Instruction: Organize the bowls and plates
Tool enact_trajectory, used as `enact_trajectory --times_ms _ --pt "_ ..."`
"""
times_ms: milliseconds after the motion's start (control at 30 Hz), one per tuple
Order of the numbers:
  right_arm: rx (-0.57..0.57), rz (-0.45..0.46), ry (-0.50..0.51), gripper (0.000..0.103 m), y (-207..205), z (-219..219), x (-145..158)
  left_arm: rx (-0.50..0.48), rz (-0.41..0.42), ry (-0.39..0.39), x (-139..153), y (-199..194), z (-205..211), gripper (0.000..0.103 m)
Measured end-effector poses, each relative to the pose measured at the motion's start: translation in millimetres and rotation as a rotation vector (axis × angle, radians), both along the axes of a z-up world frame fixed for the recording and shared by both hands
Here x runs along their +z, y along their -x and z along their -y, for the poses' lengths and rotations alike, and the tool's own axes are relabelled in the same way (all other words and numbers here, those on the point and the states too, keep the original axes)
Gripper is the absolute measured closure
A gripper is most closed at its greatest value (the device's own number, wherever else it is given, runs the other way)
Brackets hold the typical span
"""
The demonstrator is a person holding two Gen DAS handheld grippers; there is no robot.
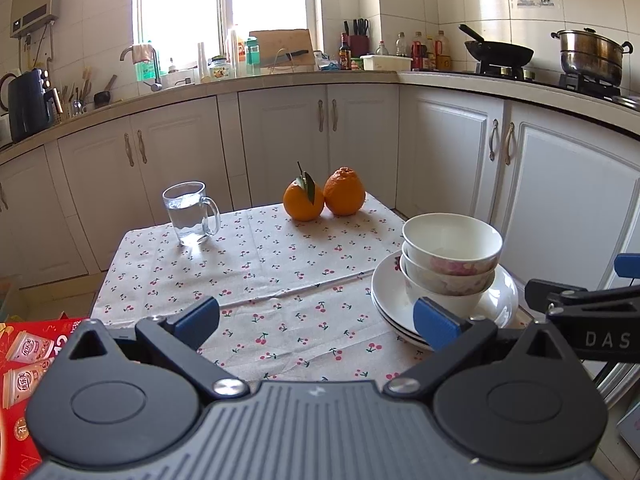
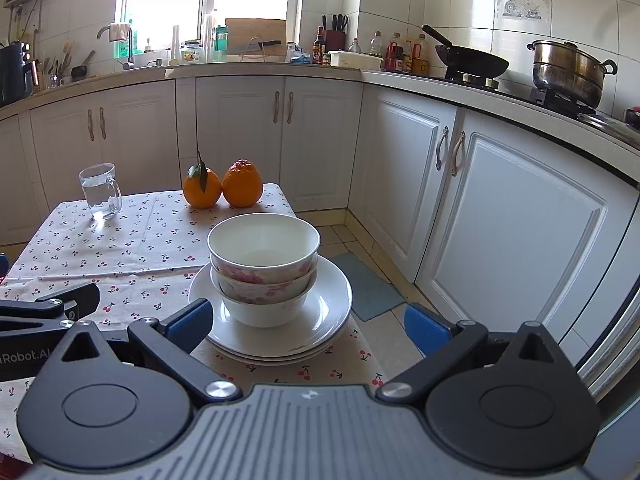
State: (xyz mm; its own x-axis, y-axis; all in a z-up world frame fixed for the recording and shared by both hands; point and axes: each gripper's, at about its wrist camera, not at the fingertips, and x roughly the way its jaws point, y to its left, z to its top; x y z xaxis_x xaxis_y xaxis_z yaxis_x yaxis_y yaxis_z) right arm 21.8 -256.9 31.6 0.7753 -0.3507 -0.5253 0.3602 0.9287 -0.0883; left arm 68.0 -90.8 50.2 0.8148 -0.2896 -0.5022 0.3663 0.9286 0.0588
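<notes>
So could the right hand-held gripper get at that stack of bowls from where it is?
Probably yes. The right hand-held gripper is open and faces the stack of bowls head-on, with only the rim of the plates beneath. Nothing stands between them; the left hand-held gripper sits off to the side.

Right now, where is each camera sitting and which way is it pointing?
Left wrist: rides the left gripper, low over the near table edge, facing the window counter; own open blue fingers show, the right gripper entering from the right.
Right wrist: rides the right gripper, aimed at the bowls stacked on plates; own open fingers show, the left gripper at left.
Shared: bowls, plates, oranges, glass mug.
</notes>
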Motion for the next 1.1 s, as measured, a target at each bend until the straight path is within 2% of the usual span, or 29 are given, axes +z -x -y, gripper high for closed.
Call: enact_trajectory --times_ms 1100 --pt "-0.013 0.0 0.032 0.0 -0.7 -4.5 3.6 0.01 -0.02 0.01 -1.2 -1.8 -2.0 0.001"
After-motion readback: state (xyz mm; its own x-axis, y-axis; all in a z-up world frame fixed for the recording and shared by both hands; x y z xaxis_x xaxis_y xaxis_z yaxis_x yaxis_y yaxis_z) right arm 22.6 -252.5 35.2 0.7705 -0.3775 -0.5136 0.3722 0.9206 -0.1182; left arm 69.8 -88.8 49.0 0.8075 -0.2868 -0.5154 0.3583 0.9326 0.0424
